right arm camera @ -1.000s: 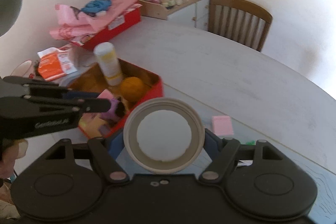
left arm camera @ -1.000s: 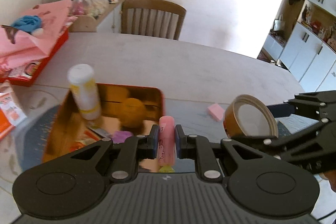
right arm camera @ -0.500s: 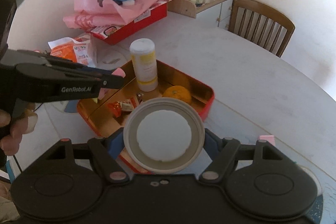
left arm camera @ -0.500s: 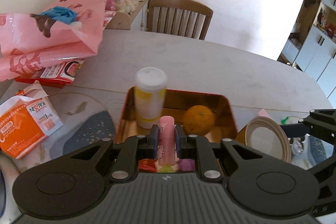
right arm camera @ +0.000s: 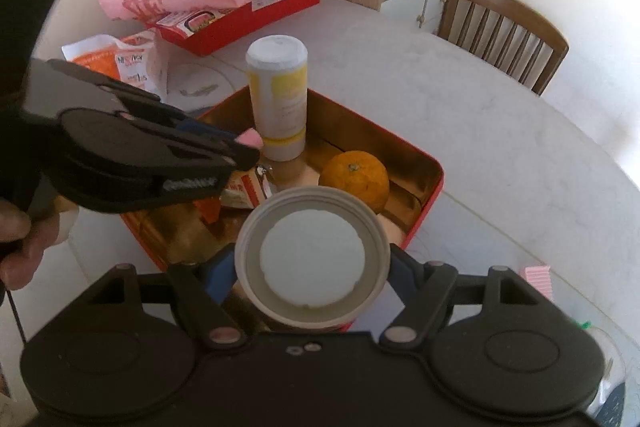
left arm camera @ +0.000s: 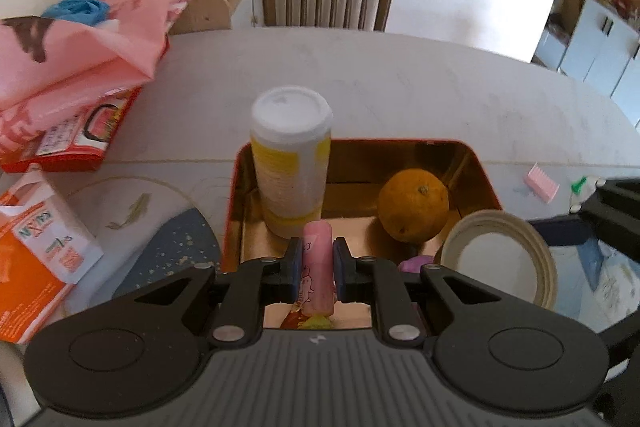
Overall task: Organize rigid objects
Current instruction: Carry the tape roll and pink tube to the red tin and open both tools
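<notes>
- The left claw [left arm camera: 316,263] is squeezed tight on a small pink tube [left arm camera: 317,269], just above the red tin [left arm camera: 486,171].
- The right claw [right arm camera: 312,263] holds a round tape roll [right arm camera: 312,257], so it stays wide.
- I think both things go in the tin. Lower them slowly into the bare gold spots.
- Keep away from the tall white bottle [left arm camera: 292,163]; it may tip. The orange [left arm camera: 414,205] may roll.
- The tube is smooth and thin, with a little drawing on it.

Pink tube [left arm camera: 317,269] over red tin [left arm camera: 486,174]
</notes>
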Motion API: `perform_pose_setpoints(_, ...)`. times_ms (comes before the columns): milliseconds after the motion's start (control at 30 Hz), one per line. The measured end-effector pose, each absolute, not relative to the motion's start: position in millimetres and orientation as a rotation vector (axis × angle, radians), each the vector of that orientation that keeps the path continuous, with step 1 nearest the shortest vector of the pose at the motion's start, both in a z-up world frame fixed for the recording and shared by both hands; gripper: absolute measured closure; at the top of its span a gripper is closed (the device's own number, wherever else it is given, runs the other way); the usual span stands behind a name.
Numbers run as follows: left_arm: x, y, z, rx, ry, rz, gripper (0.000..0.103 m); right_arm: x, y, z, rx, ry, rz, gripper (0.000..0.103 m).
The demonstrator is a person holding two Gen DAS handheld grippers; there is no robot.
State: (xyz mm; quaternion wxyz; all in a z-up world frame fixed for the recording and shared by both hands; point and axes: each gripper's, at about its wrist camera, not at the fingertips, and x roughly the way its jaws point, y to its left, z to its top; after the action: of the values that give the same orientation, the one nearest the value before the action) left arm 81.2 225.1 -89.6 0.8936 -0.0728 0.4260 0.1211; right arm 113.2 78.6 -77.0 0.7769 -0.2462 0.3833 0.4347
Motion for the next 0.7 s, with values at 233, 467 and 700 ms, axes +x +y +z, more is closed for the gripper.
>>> perform_pose_setpoints(233, 93, 228, -102, -0.169, 0.927, 0.238, 0.087, 110, 87, -82, -0.574, 0.825, 0.940, 0.028)
perform_pose_setpoints(467, 98, 231, -114, -0.193, 0.973, 0.230, 0.087, 111, 89, -81, -0.567, 0.840, 0.945, 0.026)
perform_pose_setpoints(700, 99, 231, -120, -0.224, 1.004, 0.222, 0.087, 108, 83, -76, -0.553, 0.837, 0.955, 0.023)
